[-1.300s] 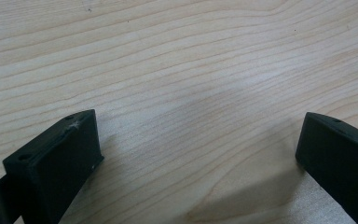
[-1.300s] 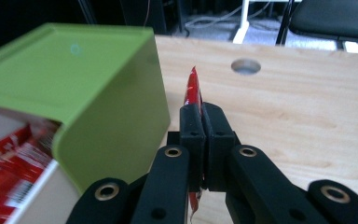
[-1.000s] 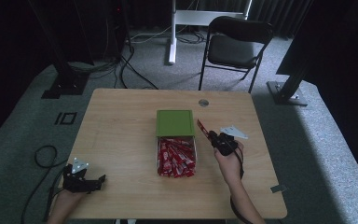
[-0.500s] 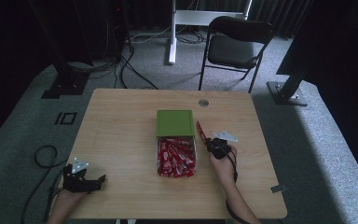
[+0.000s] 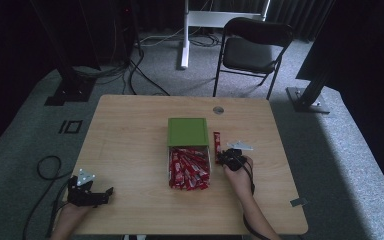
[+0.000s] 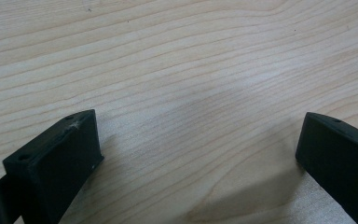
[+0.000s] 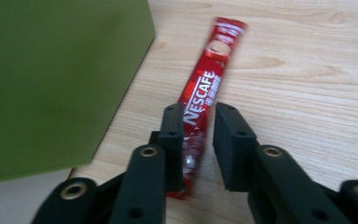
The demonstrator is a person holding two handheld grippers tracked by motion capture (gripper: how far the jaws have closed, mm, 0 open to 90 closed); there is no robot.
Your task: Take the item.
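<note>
A red Nescafe sachet (image 5: 216,141) (image 7: 205,88) lies flat on the wooden table (image 5: 130,135), just right of the green lid (image 5: 187,131) (image 7: 51,79). My right gripper (image 5: 223,157) (image 7: 199,112) rests low at the sachet's near end. Its jaws have just been opening and stand a little apart, with the sachet between them and a gap on one side. Below the lid, a clear box (image 5: 189,167) holds several more red sachets. My left gripper (image 5: 107,192) (image 6: 200,126) sits at the table's front left corner, wide open over bare wood.
A round cable hole (image 5: 218,109) is set near the table's far edge. Behind the table stand a black folding chair (image 5: 252,47) and a white stand (image 5: 185,30). Cables lie on the grey carpet at the left (image 5: 45,165).
My right gripper has come down to the table with the sachet, which was held tilted and now lies flat beside the green lid. Its jaws have parted. The left gripper has not moved.
</note>
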